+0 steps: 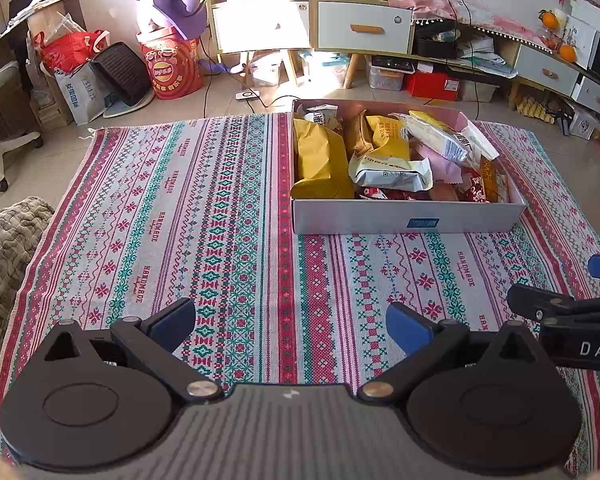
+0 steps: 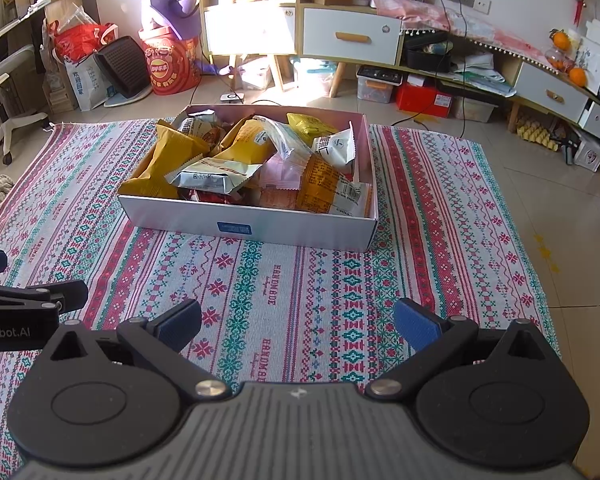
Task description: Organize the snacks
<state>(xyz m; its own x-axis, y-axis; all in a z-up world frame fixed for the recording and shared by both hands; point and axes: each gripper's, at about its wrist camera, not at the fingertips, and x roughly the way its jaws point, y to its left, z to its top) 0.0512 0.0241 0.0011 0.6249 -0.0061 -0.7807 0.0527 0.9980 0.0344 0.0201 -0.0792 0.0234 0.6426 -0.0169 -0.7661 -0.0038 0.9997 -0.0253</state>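
A shallow white cardboard box (image 1: 404, 216) sits on the patterned cloth, piled with several snack packets: yellow bags (image 1: 320, 160), a silver-white packet (image 1: 392, 172) and pink ones. The same box (image 2: 256, 226) with its yellow bag (image 2: 160, 160) shows in the right wrist view. My left gripper (image 1: 290, 326) is open and empty, low over the cloth, well in front of the box. My right gripper (image 2: 298, 326) is open and empty too, also in front of the box. Each gripper shows at the edge of the other's view: the right one (image 1: 572, 312), the left one (image 2: 24, 300).
The red, green and white patterned cloth (image 1: 180, 220) covers the floor. A grey knitted blanket (image 1: 0, 248) lies at the left. Behind stand a red chips tub (image 1: 172, 68), bags, shelves with drawers (image 1: 364, 26), an office chair (image 1: 4, 128) and cables on tiles.
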